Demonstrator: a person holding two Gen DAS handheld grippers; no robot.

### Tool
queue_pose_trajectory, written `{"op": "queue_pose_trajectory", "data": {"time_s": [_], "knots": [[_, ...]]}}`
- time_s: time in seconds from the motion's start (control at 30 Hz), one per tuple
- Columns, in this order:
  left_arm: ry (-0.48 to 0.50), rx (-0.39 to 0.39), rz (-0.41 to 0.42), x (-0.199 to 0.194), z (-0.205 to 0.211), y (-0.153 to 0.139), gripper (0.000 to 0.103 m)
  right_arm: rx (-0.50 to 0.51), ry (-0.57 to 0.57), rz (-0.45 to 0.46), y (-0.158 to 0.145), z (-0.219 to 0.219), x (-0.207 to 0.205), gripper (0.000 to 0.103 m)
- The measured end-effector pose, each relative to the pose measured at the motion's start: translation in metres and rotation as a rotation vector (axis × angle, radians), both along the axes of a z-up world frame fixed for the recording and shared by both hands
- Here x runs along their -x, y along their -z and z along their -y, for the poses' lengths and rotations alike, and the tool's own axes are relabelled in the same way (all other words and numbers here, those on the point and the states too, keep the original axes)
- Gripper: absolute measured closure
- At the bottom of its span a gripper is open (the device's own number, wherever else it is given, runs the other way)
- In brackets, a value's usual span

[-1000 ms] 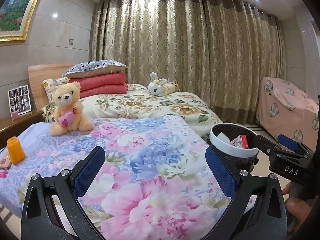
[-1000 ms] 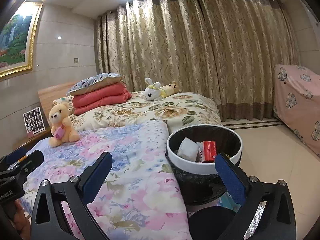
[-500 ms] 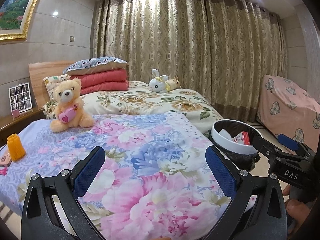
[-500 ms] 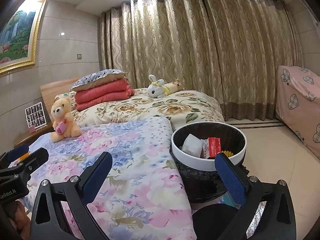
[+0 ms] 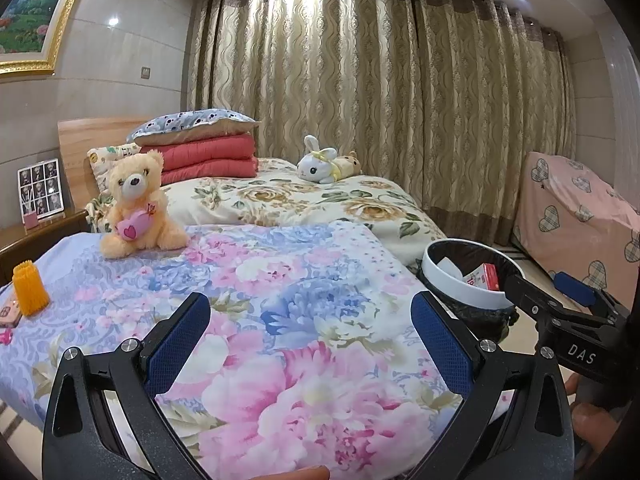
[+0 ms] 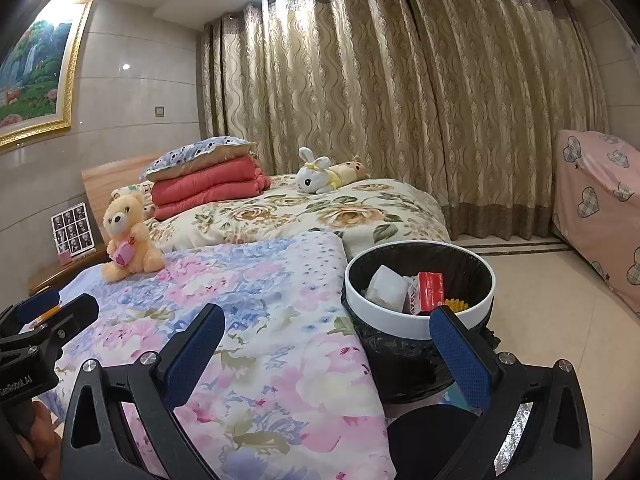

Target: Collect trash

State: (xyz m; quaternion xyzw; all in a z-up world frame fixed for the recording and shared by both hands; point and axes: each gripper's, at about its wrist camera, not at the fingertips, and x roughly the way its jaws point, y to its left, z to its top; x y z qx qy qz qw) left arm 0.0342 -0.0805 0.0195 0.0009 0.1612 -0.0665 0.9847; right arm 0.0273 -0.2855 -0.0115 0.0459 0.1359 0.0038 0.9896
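Right now your left gripper (image 5: 310, 340) fills the bottom of the left wrist view with its blue-padded fingers spread wide and nothing between them, hovering over the pink and blue floral blanket (image 5: 248, 300). Your right gripper (image 6: 326, 356) sits the same way at the bottom of the right wrist view, fingers apart and empty, straddling the blanket's edge and the bin.

Just beyond your right fingers, at lower centre-right of that view, stands the round trash bin (image 6: 416, 330) with a white rim and black liner, on the tiled floor (image 6: 560, 320) touching the side of the bed. Inside it you can see a white crumpled tissue (image 6: 386, 290), a red and white carton (image 6: 428, 292) and a small yellow spiky piece (image 6: 456, 304).

At far left of the left wrist view, an orange ribbed object (image 5: 30, 290) stands on the blanket. Further back a teddy bear (image 5: 138, 206) holding a pink heart sits upright. Behind it lie folded red quilts (image 5: 208, 160) under a pillow, and a white plush rabbit (image 5: 322, 160) before the gold curtains (image 5: 380, 100).
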Motion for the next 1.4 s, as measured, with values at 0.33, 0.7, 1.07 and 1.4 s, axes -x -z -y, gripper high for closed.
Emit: {"op": "queue_pose_trajectory", "data": {"time_s": [0.33, 0.7, 1.07, 1.4], "knots": [[0.003, 0.006, -0.003, 0.0001, -0.0016, 0.0012, 0.000, -0.002, 0.000, -0.003, 0.0001, -0.0008, -0.0005, 0.000], [0.007, 0.007, -0.005, 0.0005, -0.0006, 0.0008, 0.000, -0.002, -0.004, -0.007, 0.0006, -0.0036, -0.0006, 0.000], [0.008, 0.006, -0.010, 0.0000, -0.0004, 0.0009, 0.000, -0.009, -0.005, -0.011, 0.0001, -0.0055, 0.0011, 0.000], [0.014, 0.003, -0.014, -0.0008, -0.0006, 0.0014, 0.000, -0.013, -0.007, -0.014, 0.0011, -0.0044, 0.0007, 0.000]]}}
